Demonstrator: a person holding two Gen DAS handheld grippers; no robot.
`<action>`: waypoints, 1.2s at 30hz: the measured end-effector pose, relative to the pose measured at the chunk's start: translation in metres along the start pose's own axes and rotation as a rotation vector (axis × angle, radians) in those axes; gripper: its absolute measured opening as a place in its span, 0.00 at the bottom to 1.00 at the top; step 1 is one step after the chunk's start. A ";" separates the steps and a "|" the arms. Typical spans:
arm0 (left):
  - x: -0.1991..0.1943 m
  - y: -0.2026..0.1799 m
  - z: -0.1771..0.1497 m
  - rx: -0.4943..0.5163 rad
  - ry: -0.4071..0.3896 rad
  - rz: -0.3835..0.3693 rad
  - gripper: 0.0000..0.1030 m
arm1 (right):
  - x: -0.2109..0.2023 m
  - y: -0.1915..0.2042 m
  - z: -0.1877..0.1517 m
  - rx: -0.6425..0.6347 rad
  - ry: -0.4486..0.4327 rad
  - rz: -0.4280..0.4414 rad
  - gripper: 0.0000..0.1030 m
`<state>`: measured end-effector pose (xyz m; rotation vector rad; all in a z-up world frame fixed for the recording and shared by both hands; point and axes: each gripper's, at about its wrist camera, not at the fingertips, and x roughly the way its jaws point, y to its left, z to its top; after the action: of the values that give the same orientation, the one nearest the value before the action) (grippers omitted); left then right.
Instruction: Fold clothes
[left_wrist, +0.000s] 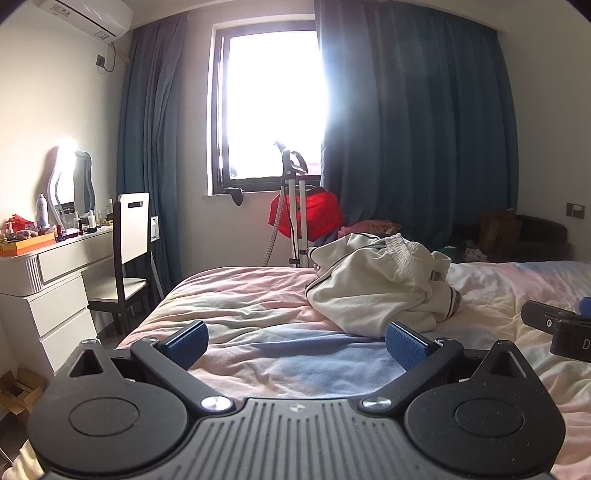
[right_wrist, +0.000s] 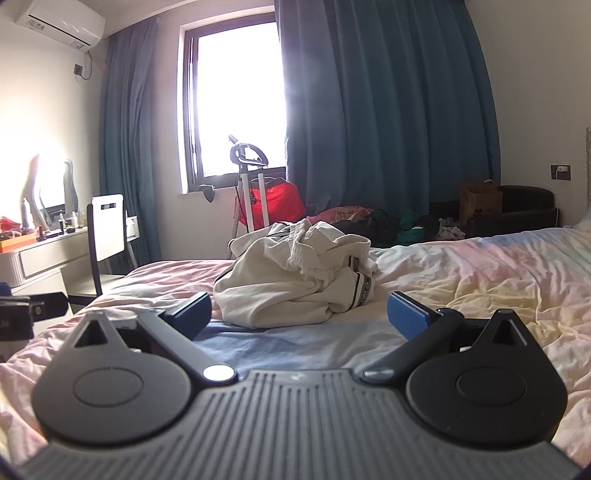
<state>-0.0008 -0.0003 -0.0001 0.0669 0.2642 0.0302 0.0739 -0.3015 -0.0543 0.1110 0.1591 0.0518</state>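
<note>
Both tools hover over the bed (left_wrist: 240, 306), the left gripper (left_wrist: 295, 341) and right gripper (right_wrist: 299, 314) each spread wide and empty. Ahead lies the task's crumpled cream garment (right_wrist: 291, 284), bunched mid-bed. A blind pinch could likely catch several layers and drag the heap instead of spreading it. Only the right view shows its striped trim (right_wrist: 360, 286) clearly and the cardboard box (right_wrist: 478, 201) beyond the bed.

Left claw (left_wrist: 295, 341) gapes wide with nothing between its blue pads, tipped slightly downward. Right claw (right_wrist: 299, 314) likewise, at its 3 o'clock.
</note>
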 end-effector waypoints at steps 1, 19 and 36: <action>0.000 -0.001 0.000 0.004 0.002 0.001 1.00 | -0.001 0.000 0.000 -0.003 -0.003 0.001 1.00; 0.007 -0.005 0.001 0.013 0.021 0.004 1.00 | 0.002 0.003 -0.001 -0.022 0.013 -0.012 1.00; 0.034 -0.016 -0.005 0.070 0.059 -0.017 1.00 | 0.026 -0.022 0.045 0.166 -0.043 -0.171 1.00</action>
<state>0.0306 -0.0142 -0.0152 0.1331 0.3248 0.0060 0.1073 -0.3264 -0.0162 0.2635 0.1292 -0.1343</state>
